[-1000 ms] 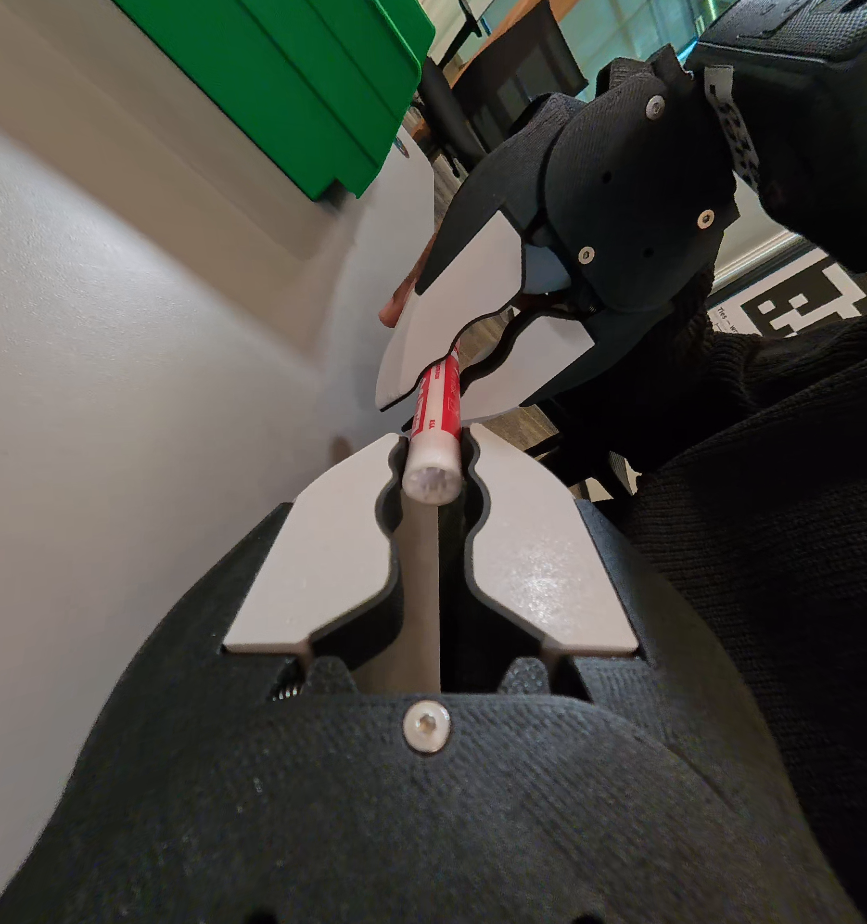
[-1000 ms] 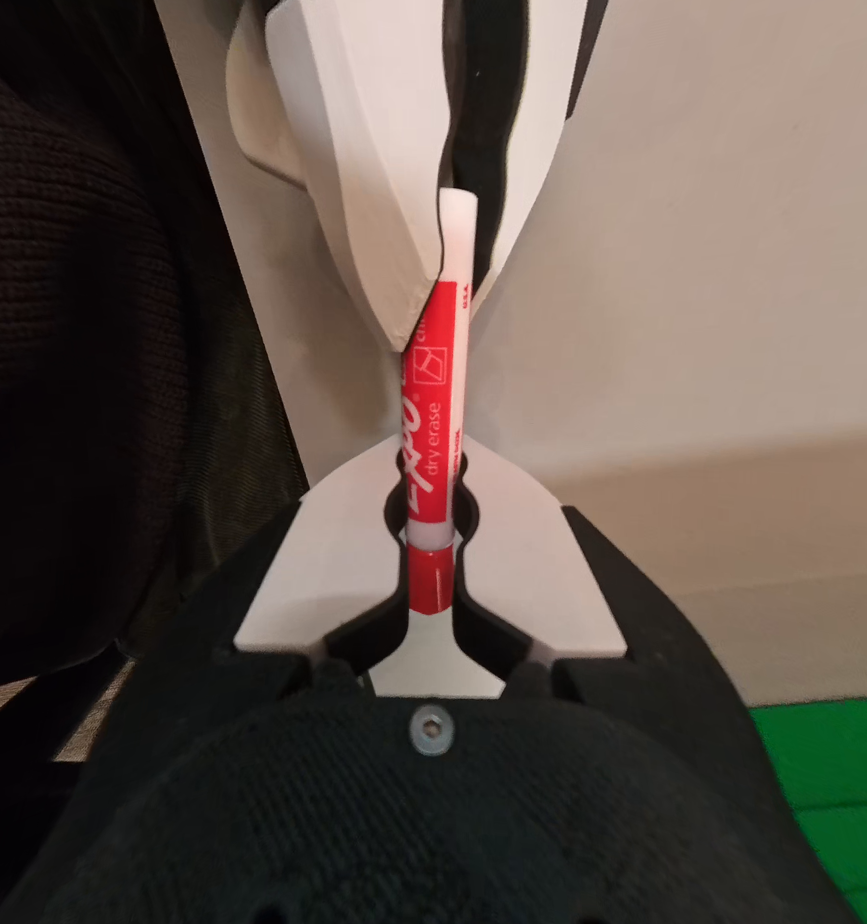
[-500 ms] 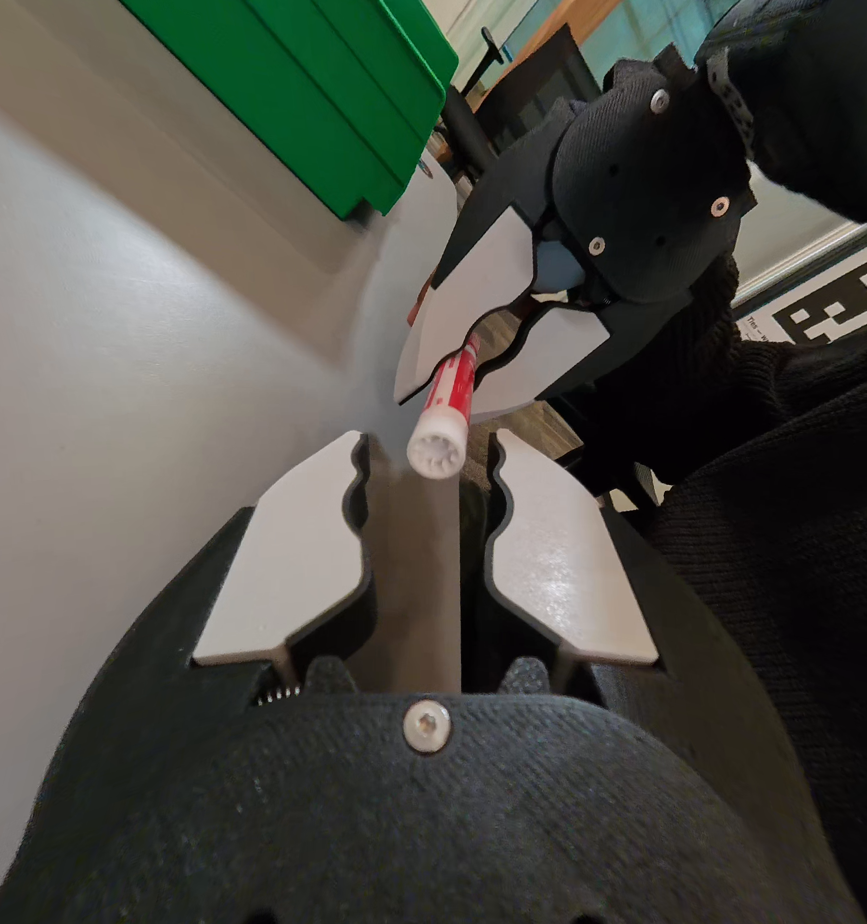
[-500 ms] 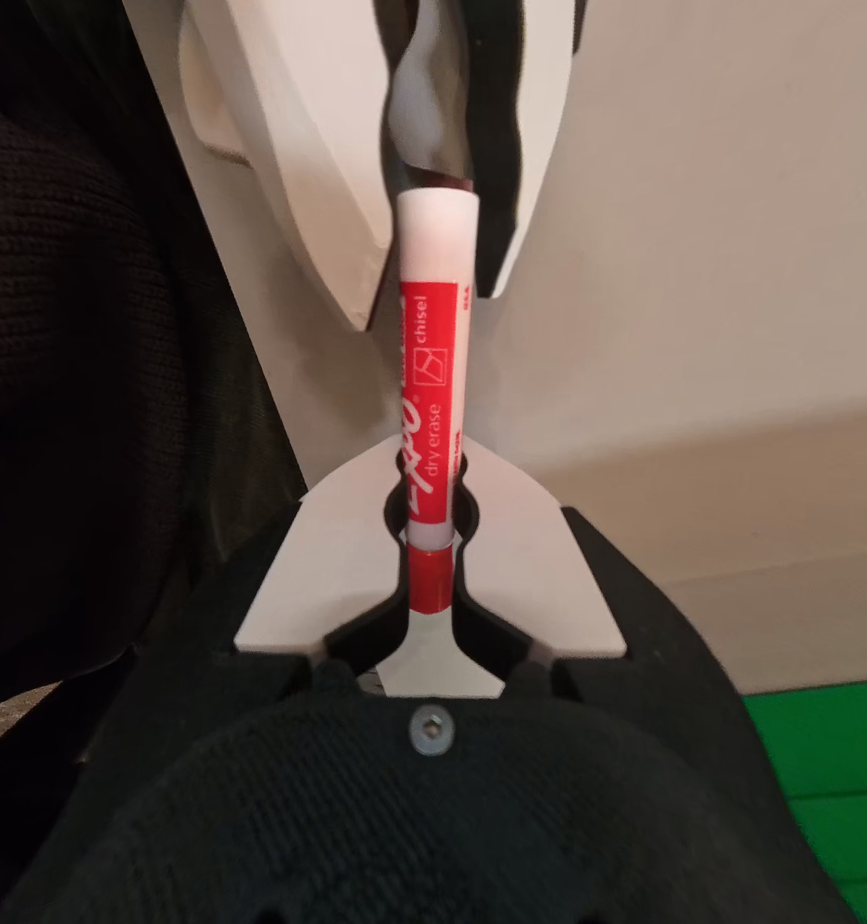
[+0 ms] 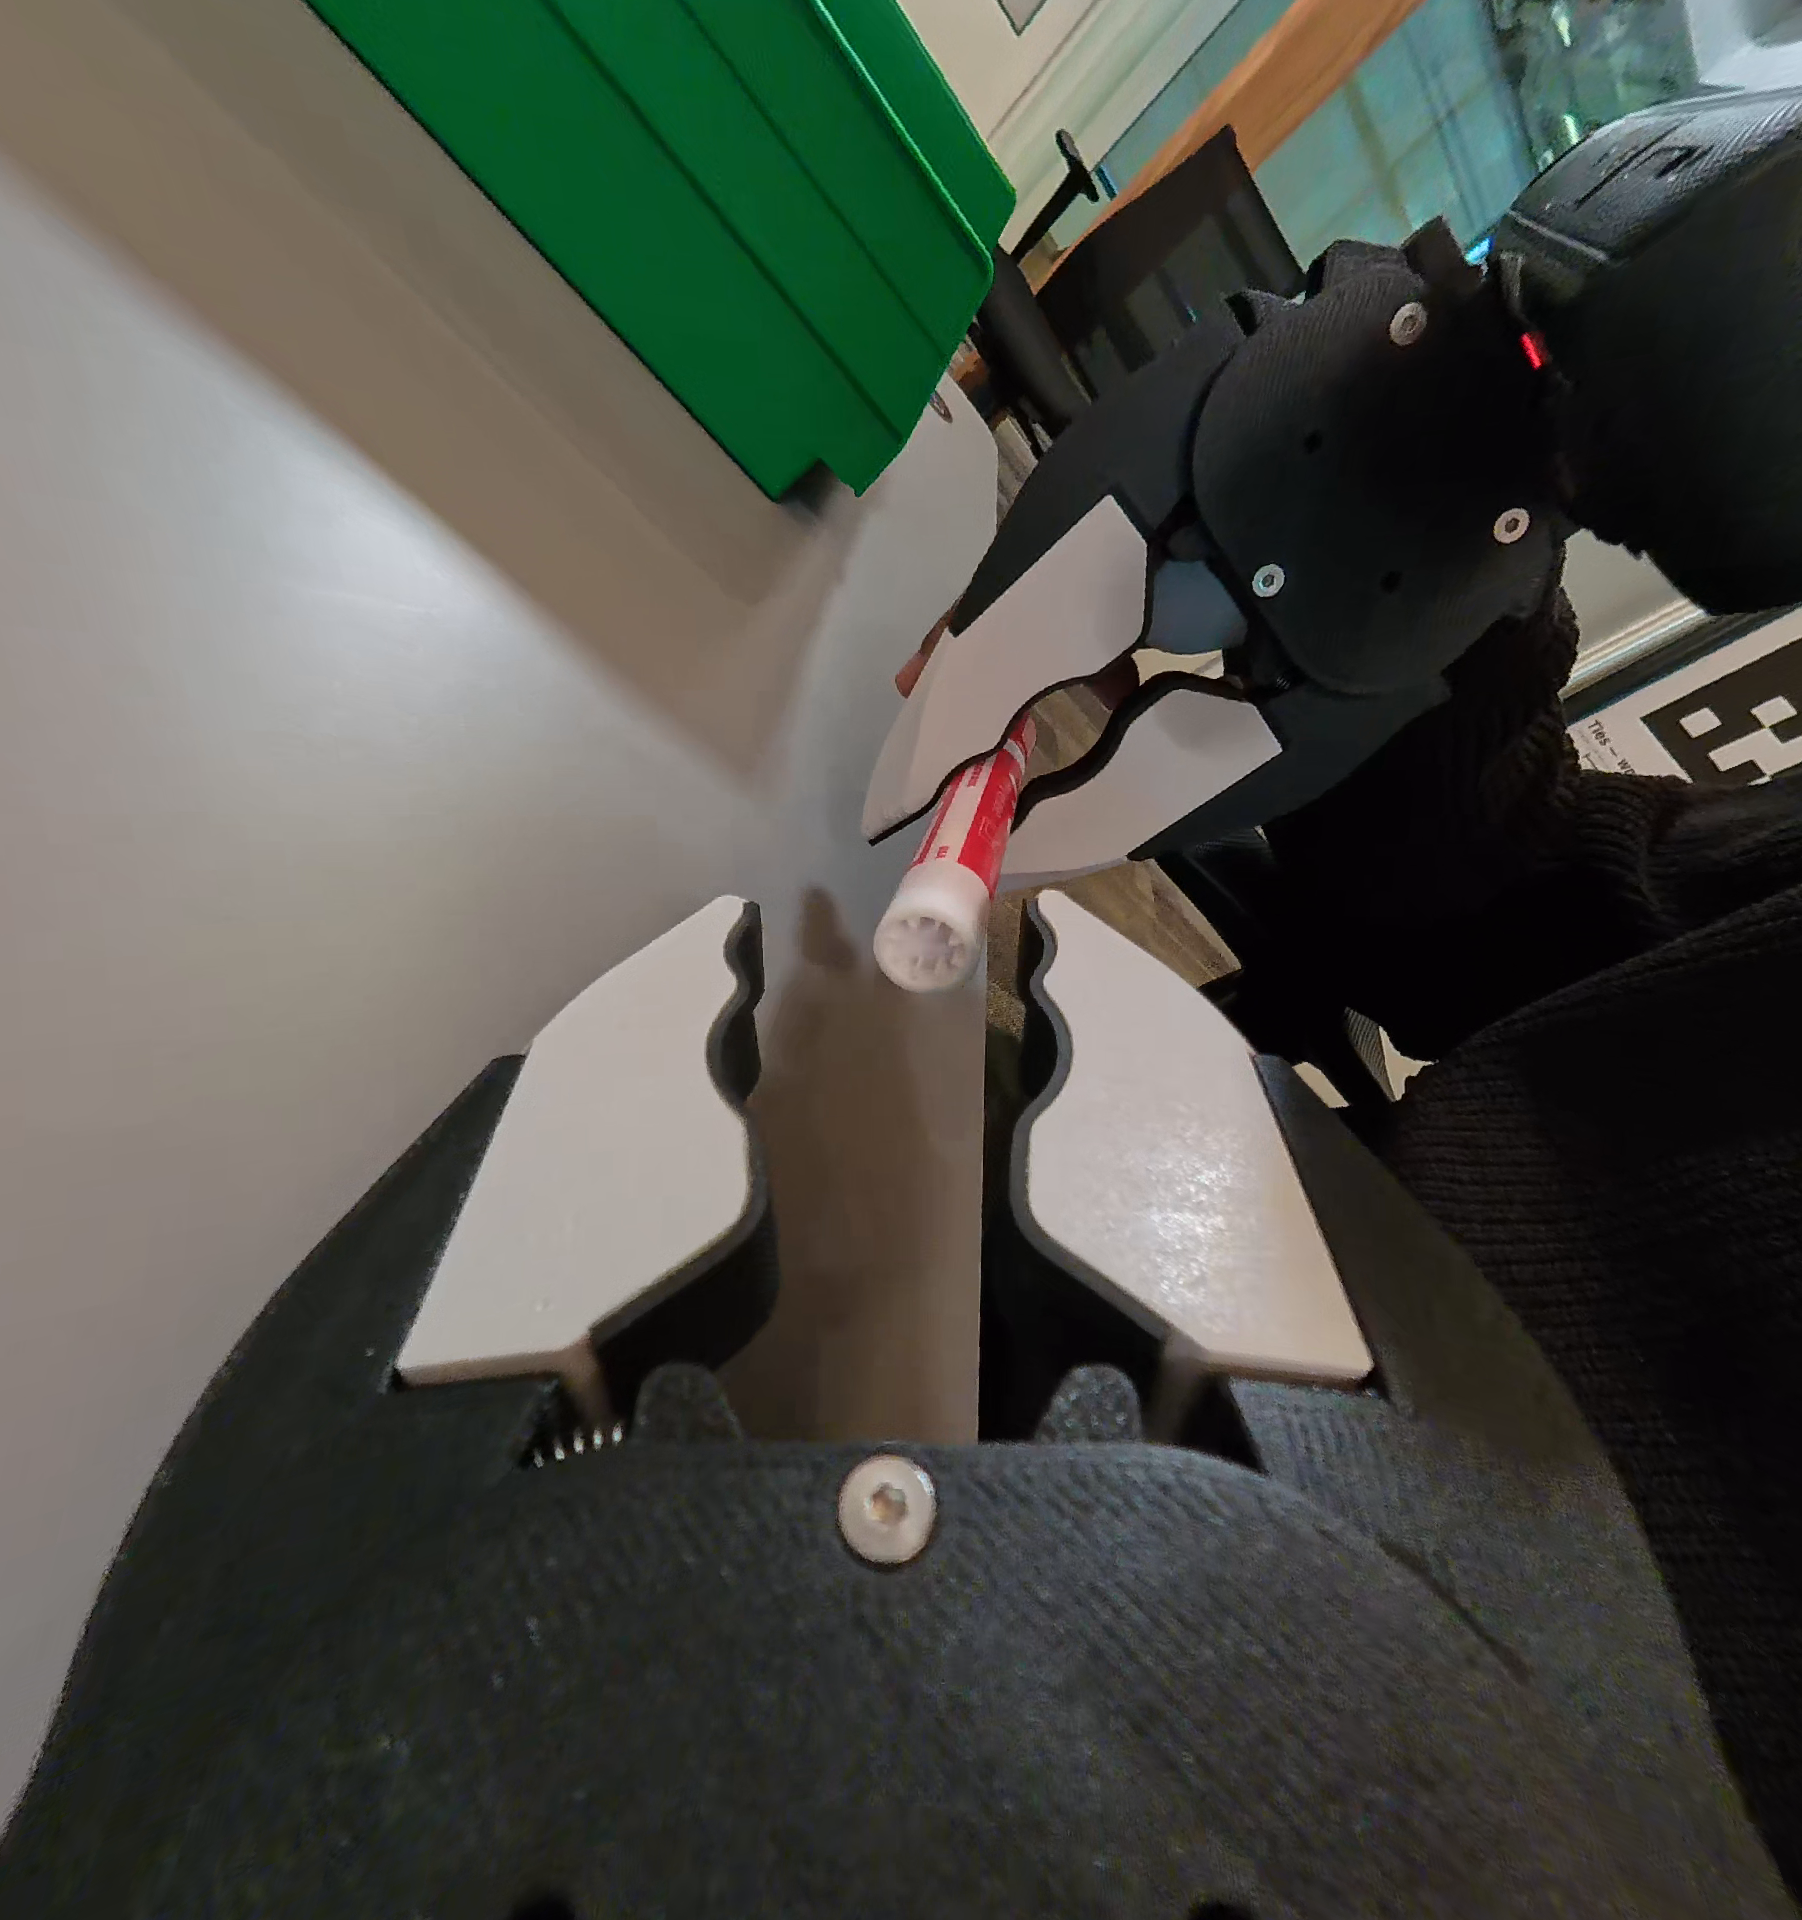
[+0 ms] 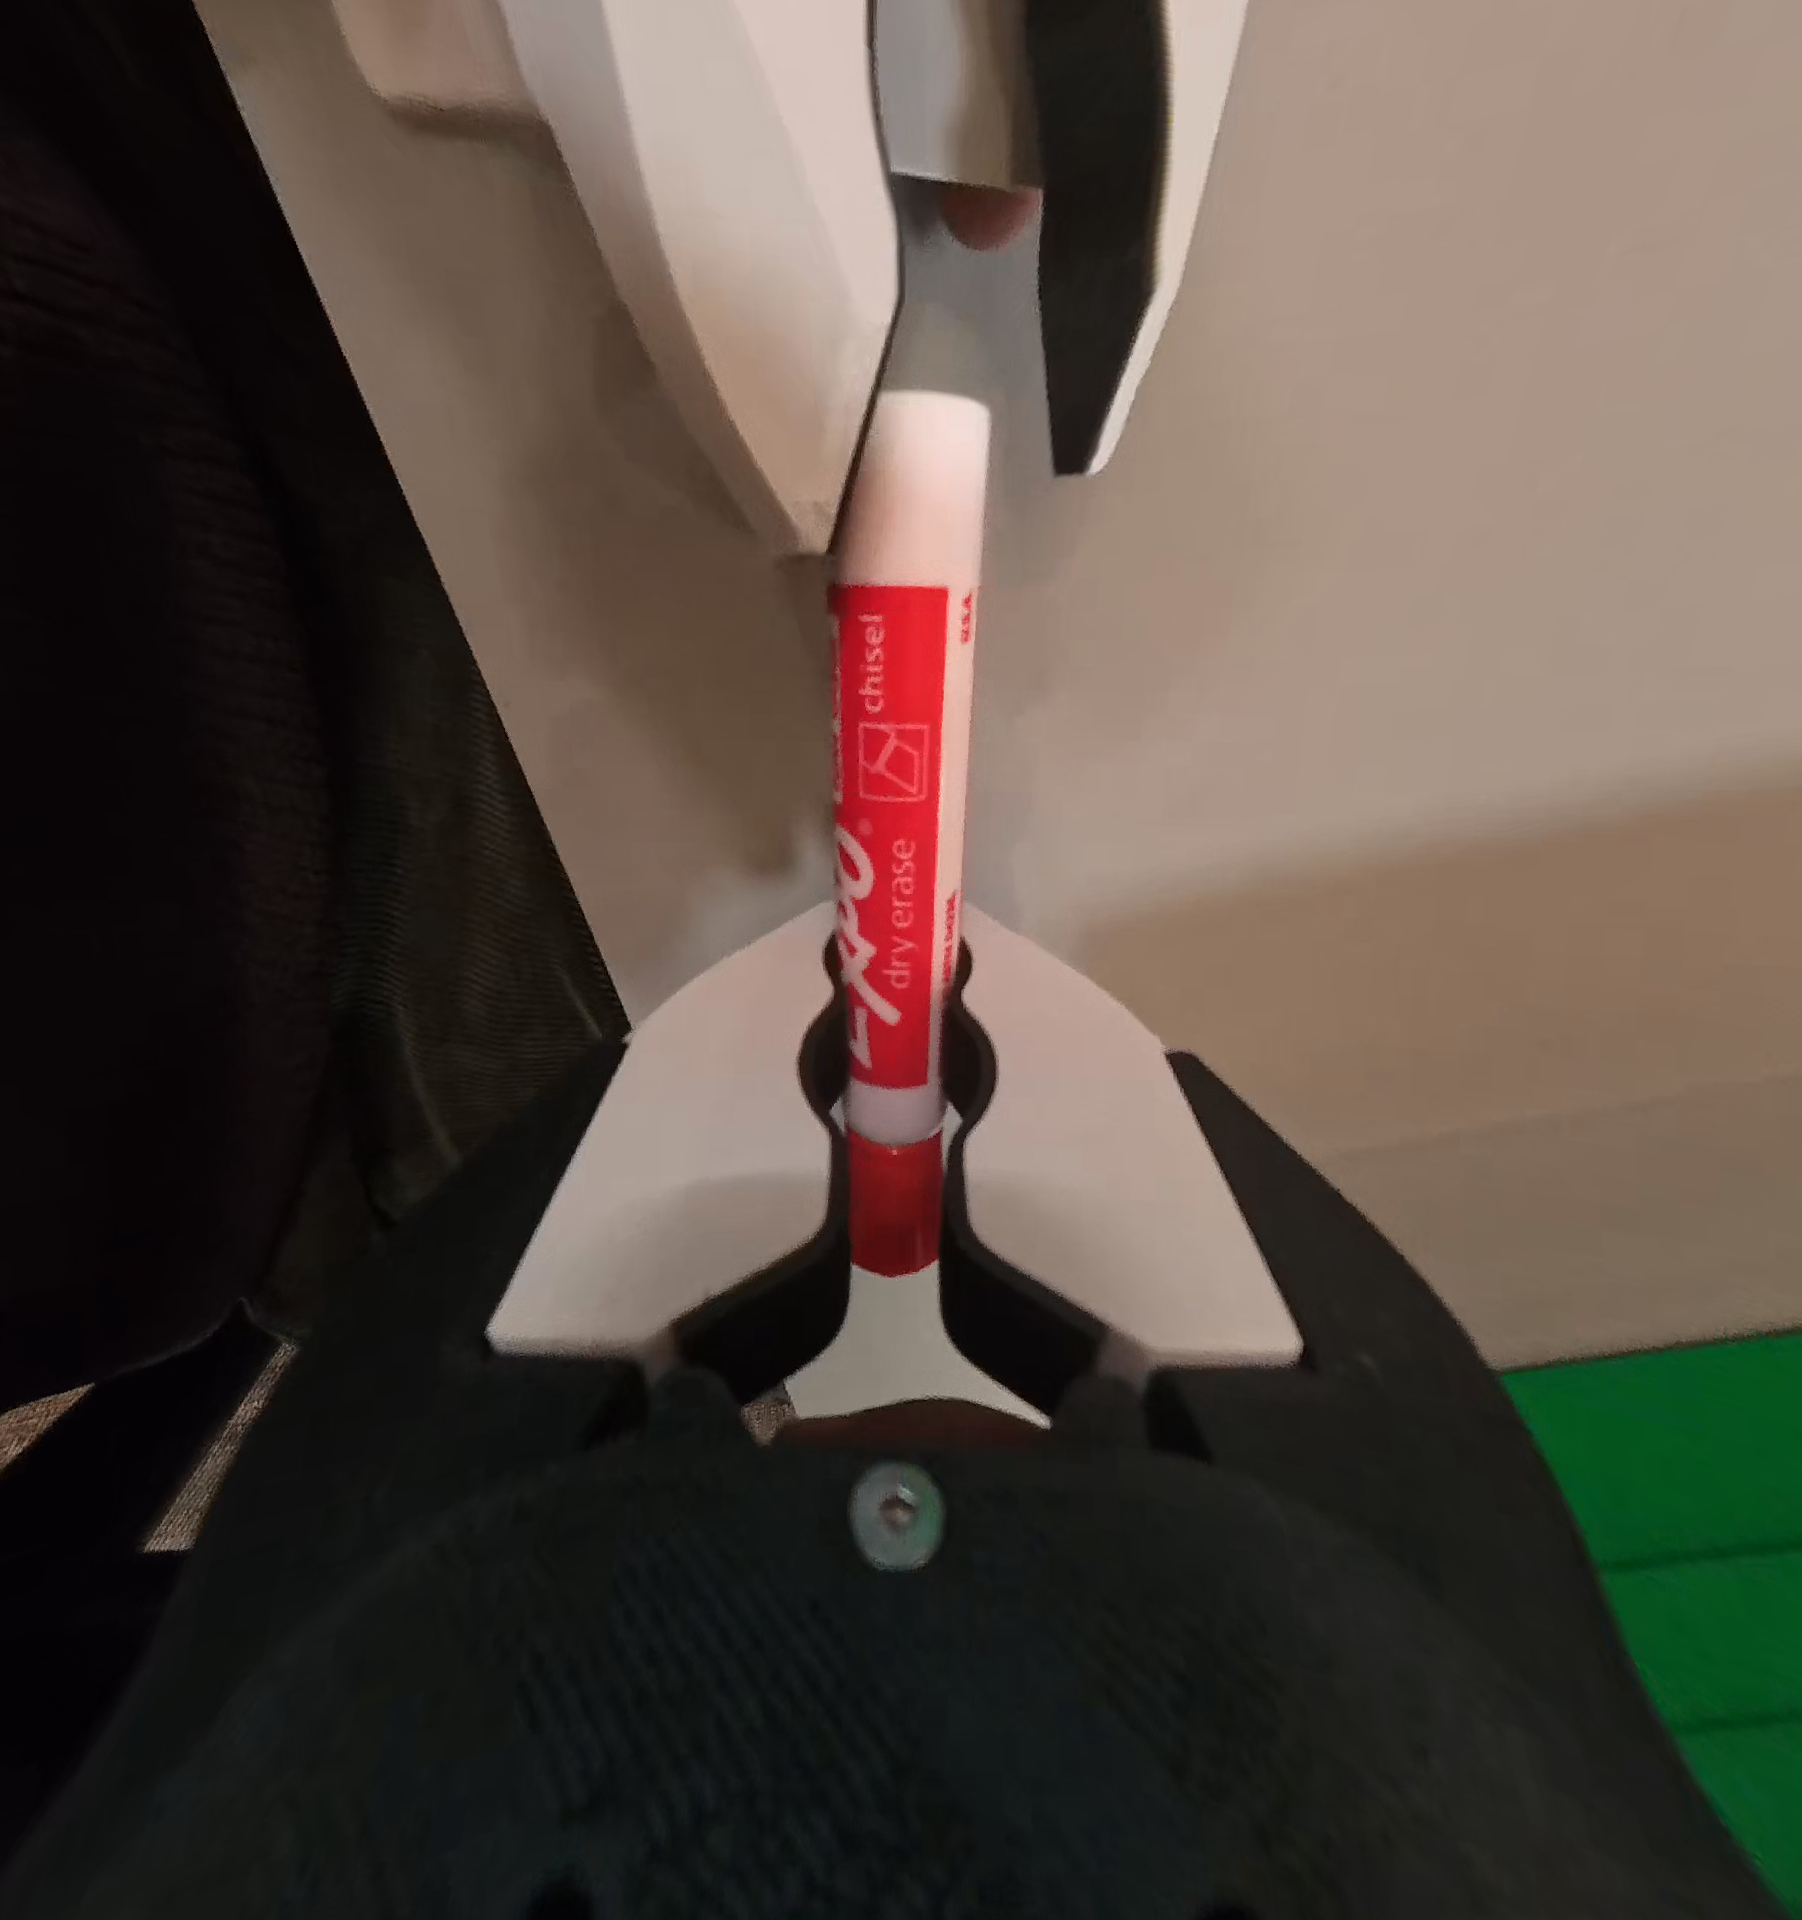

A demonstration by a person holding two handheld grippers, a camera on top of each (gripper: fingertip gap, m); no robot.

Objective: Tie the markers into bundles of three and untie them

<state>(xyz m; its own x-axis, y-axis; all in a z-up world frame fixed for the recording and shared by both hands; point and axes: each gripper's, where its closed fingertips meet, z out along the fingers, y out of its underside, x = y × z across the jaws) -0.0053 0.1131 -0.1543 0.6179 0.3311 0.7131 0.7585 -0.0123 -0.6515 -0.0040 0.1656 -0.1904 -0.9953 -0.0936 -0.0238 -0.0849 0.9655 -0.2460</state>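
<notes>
Close to both cameras, a red and white marker (image 6: 902,831) is being gripped near its red end by the right gripper (image 6: 897,997), whose white fingers (image 6: 1073,1143) are being pressed tight against the barrel from either side. Straight ahead along those fingers, the marker's white end is being pointed into the gap of the left gripper (image 5: 886,925), whose fingers (image 5: 627,1143) are being held spread apart, with nothing grasped and the marker's end seen between their tips; whether it is touching one of them cannot be told. From the left wrist view, the marker (image 5: 964,842) is being seen end-on, its white ribbed end (image 5: 928,940) facing the camera, with the right gripper (image 5: 990,821) being held beyond it at the far right. A pale grey tabletop (image 5: 253,779) is being shown at the left, and a green plastic bin (image 5: 689,208) is being shown at its far edge. A dark knitted sleeve (image 5: 1655,1247) is being seen along the right side, and a black chair (image 5: 1167,281) is being glimpsed in the far background.
</notes>
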